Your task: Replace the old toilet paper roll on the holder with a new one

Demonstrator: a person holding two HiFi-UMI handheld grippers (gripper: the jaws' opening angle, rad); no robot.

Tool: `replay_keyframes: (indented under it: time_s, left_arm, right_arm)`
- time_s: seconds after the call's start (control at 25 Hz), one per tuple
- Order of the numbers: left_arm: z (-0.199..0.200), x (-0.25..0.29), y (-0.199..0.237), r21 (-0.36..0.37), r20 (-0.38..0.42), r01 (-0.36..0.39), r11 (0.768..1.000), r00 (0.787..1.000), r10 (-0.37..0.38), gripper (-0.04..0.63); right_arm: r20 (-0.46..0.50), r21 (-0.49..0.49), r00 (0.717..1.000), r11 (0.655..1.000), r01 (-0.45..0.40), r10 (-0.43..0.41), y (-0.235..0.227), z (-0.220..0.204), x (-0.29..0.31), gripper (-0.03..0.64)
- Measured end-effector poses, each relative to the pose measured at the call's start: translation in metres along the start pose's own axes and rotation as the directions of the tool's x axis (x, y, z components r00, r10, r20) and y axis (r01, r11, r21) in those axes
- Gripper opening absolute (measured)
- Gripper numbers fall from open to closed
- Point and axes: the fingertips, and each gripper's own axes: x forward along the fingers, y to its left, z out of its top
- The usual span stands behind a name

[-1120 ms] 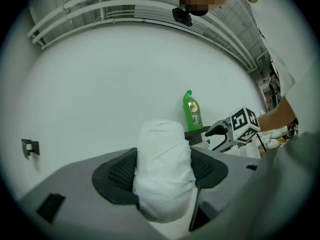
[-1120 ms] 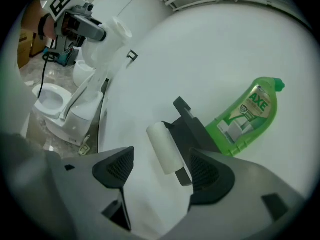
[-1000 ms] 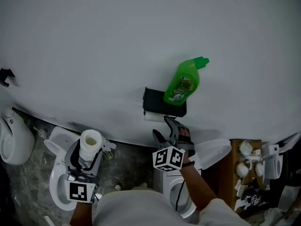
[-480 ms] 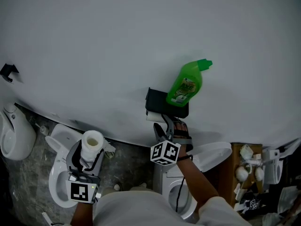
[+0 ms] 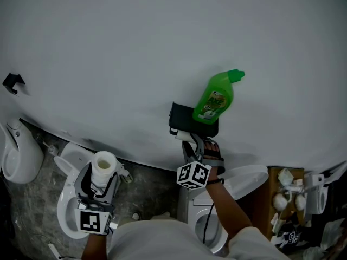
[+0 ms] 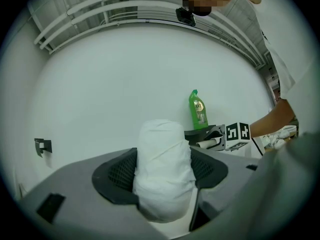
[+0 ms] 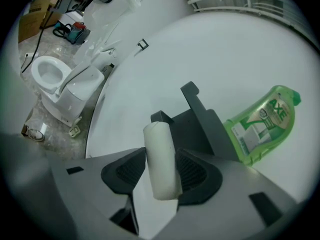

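A black holder (image 5: 187,119) hangs on the white wall with a green bottle (image 5: 217,97) standing on top of it. Under it sits the old roll (image 5: 183,136), thin and nearly used up. My right gripper (image 5: 194,143) reaches up to it, jaws closing, and in the right gripper view both pads touch the old roll (image 7: 160,159) beside the holder (image 7: 200,124). At lower left my left gripper (image 5: 100,182) is shut on a full new roll (image 5: 104,164), held upright. The left gripper view shows that new roll (image 6: 162,176) filling the jaws.
A toilet (image 5: 68,210) stands below the left gripper, another white fixture (image 5: 19,156) at far left, and a third toilet (image 5: 214,229) below the right arm. A wooden box (image 5: 282,199) of white parts is at right. A black hook (image 5: 12,82) is on the wall.
My right gripper moved up to the holder and its jaws closed from wide open onto the old roll. The left gripper with the new roll stayed put.
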Motion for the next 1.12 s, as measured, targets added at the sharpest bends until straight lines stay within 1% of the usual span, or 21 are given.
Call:
replay_keyframes:
  time_s: [0.28,0.72,0.8,0.88,1.0,1.12]
  left_arm:
    - [0.006,0.009,-0.019,0.01,0.018,0.037,0.999,0.999,-0.037,0.301]
    - [0.018,0.026,-0.052,0.055,0.028,0.086,0.995,0.996,-0.087,0.301]
    - [0.02,0.03,-0.057,0.077,0.029,0.096,0.992,0.995,-0.098,0.301]
    - [0.017,0.034,-0.062,0.114,0.017,0.112,0.987,0.993,-0.114,0.301]
    - [0.027,0.044,-0.074,0.12,0.041,0.124,0.985,0.991,-0.13,0.301]
    - [0.034,0.054,-0.091,0.148,0.051,0.149,0.978,0.986,-0.158,0.301]
  right_arm:
    - [-0.013,0.012,1.0,1.0,0.023,-0.023,-0.008,-0.023,-0.013,0.193]
    - [-0.082,0.095,0.995,0.993,0.065,-0.057,-0.024,-0.086,-0.032,0.193]
    - [-0.1,0.113,0.993,0.991,0.074,-0.063,-0.026,-0.101,-0.038,0.193]
    - [-0.117,0.138,0.991,0.987,0.083,-0.067,-0.028,-0.115,-0.044,0.193]
    - [-0.138,0.201,0.988,0.974,0.101,-0.074,-0.031,-0.135,-0.059,0.193]
    - [-0.146,0.281,0.985,0.951,0.126,-0.087,-0.034,-0.149,-0.08,0.193]
